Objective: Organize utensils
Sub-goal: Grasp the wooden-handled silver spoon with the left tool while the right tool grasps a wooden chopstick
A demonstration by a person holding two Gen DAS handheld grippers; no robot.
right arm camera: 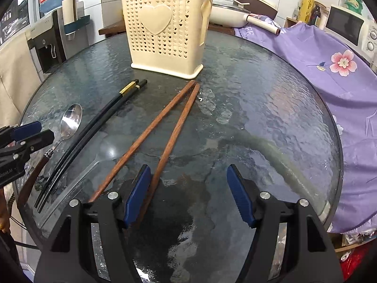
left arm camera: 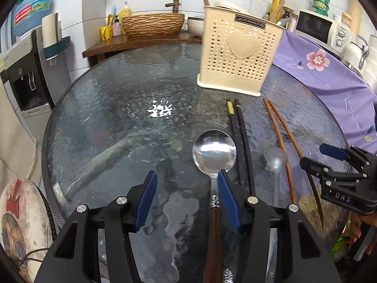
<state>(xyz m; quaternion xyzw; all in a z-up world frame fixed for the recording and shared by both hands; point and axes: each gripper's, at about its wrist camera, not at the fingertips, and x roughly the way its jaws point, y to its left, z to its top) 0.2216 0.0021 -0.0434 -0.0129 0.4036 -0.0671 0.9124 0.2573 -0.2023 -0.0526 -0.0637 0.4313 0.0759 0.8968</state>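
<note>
Left gripper (left arm camera: 186, 184): jaws partly open, nothing clamped. The metal spoon (left arm camera: 214, 152) with dark wooden handle lies on the counter (left arm camera: 117, 118) between the jaws; its neck runs just beside the right blue pad (left arm camera: 227, 200), and whether they touch cannot be told. The left pad stands clear of it.

Right gripper (right arm camera: 189, 195): jaws wide, nothing held. The brown wooden chopsticks (right arm camera: 165, 129) lie in a narrow V on the glass; one stick passes just beside the inner face of the left blue pad (right arm camera: 137, 197), the other runs outside that pad. The right pad is well apart from both.

Writing: cream perforated utensil holder (right arm camera: 165, 30) bears a dark plate reading "JIANHAO" above a raised heart. The right gripper body, seen from the left wrist view, shows the letters "DAS". Purple cloth (right arm camera: 318, 54) shows "FE", the rest hidden.

Containers: the holder stands upright at the far side of the counter; a brown stick-like end rises behind its rim, contents otherwise not visible.

Task items, left to right in the right wrist view: metal spoon, black chopsticks (right arm camera: 94, 127) with gold bands, clear plastic spoon (right arm camera: 103, 151), brown chopsticks. All lie flat on the counter, near the holder's front, tops pointing toward it.
</note>
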